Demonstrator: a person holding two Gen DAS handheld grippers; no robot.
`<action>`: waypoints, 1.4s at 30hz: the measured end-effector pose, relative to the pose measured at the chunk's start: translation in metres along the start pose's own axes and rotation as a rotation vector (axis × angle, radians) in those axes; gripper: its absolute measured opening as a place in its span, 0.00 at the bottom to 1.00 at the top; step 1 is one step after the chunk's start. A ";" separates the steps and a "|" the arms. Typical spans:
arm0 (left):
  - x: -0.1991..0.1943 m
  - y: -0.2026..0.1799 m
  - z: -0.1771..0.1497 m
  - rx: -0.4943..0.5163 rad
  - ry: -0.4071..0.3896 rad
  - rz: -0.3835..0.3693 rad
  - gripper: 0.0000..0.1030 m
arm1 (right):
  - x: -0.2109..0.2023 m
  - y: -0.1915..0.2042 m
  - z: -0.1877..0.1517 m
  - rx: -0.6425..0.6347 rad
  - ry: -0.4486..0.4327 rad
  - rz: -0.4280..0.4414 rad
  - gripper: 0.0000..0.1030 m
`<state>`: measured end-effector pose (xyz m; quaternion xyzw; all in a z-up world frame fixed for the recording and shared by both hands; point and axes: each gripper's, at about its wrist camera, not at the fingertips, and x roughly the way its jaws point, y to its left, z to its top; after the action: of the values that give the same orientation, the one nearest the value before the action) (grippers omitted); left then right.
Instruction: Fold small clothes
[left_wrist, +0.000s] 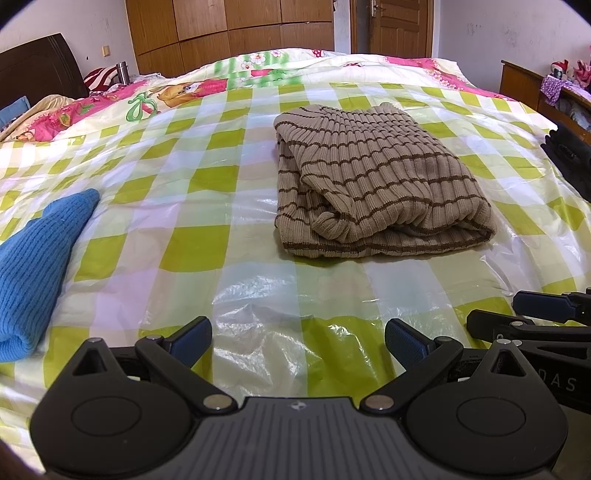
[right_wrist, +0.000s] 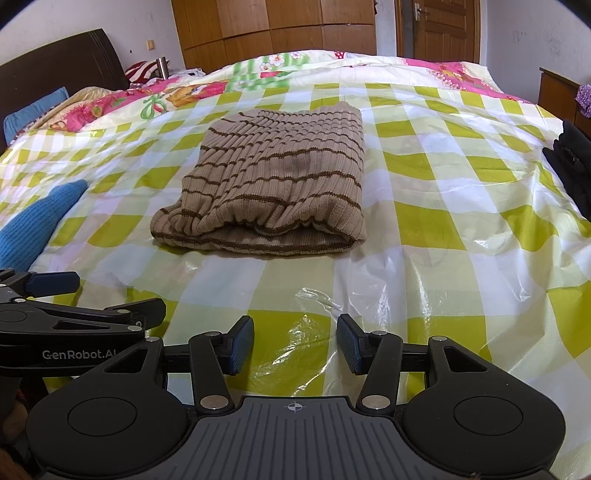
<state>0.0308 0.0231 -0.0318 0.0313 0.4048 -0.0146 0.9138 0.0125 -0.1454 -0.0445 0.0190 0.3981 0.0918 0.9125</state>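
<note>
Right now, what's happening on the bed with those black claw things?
A person is folding small clothes with two hand-held grippers. The tan ribbed sweater with brown stripes lies folded on the green-and-white checked plastic sheet. The left gripper and right gripper are both open, holding nothing, short of the sweater. A blue knitted garment waits to the left, and a black item sits at the far right edge.

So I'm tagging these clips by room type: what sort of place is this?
Most likely a home bedroom: a bed under a green checked plastic sheet, a dark headboard, and a wooden wardrobe beside a door. A folded striped sweater lies on the bed.
</note>
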 end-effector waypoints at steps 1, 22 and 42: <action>0.000 0.000 0.000 0.000 0.000 0.000 1.00 | 0.000 0.000 0.000 0.000 0.000 0.000 0.48; -0.001 0.000 0.000 0.002 -0.003 -0.007 1.00 | 0.000 -0.002 -0.003 -0.002 -0.002 -0.008 0.48; -0.005 0.000 0.000 0.001 -0.015 -0.024 1.00 | -0.005 0.000 -0.003 0.001 -0.005 -0.025 0.48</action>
<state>0.0274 0.0230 -0.0285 0.0270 0.3982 -0.0262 0.9165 0.0070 -0.1465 -0.0427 0.0148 0.3961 0.0801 0.9146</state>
